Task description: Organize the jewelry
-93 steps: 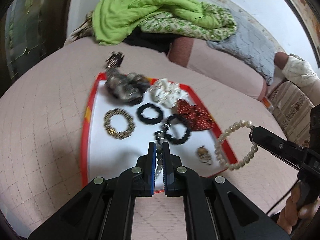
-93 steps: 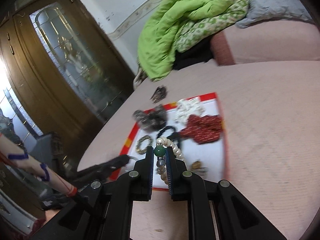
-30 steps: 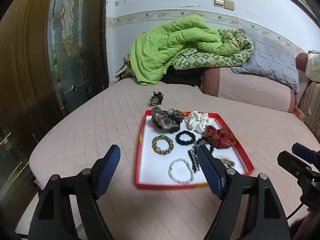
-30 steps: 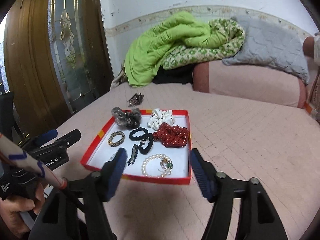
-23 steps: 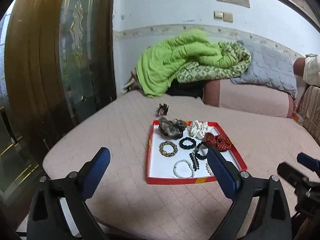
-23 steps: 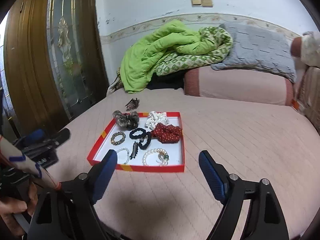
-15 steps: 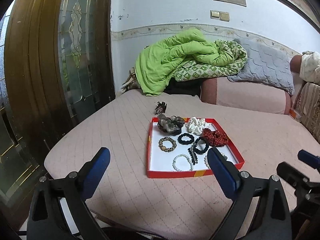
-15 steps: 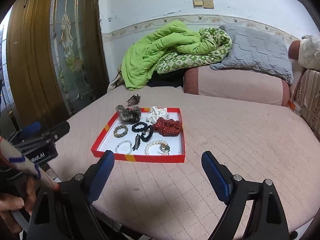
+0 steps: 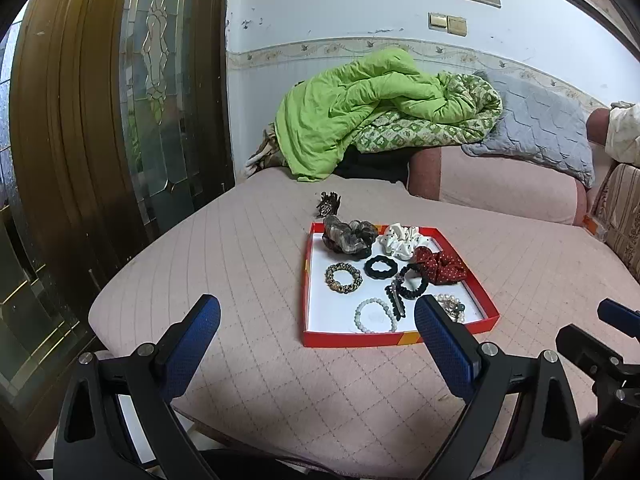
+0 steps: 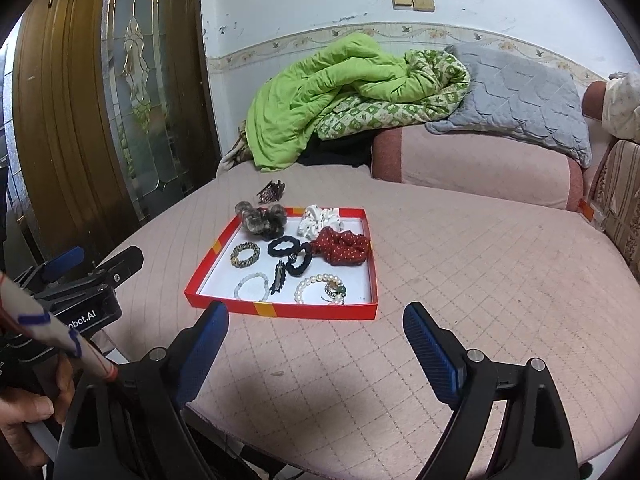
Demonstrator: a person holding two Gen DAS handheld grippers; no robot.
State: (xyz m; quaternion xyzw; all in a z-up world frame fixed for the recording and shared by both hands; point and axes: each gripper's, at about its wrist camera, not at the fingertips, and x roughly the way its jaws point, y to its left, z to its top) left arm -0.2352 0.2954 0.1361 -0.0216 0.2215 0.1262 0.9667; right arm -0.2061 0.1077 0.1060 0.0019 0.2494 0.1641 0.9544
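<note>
A red-rimmed tray (image 9: 306, 276) (image 10: 280, 309) with a white floor lies on the pink bed. It holds several scrunchies, a pale bead bracelet (image 9: 375, 314) (image 10: 252, 285), a pearl bracelet (image 10: 318, 288) with a green bead (image 9: 452, 307), a black clip (image 10: 277, 276) and a gold bracelet (image 9: 343, 277). My left gripper (image 9: 316, 324) is wide open and empty, pulled back from the tray's near edge. My right gripper (image 10: 316, 330) is also wide open and empty, just short of the tray.
A dark hair claw (image 9: 327, 205) (image 10: 271, 191) lies on the bed beyond the tray. Green blankets (image 9: 360, 108) and a grey pillow (image 10: 516, 92) pile at the back. A wooden glass door (image 9: 100, 120) stands left. The bed edge is close below both grippers.
Both grippers let go of their bracelets, which now lie in the tray, opened wide and drew back and up from the tray. Over the last half second they barely moved.
</note>
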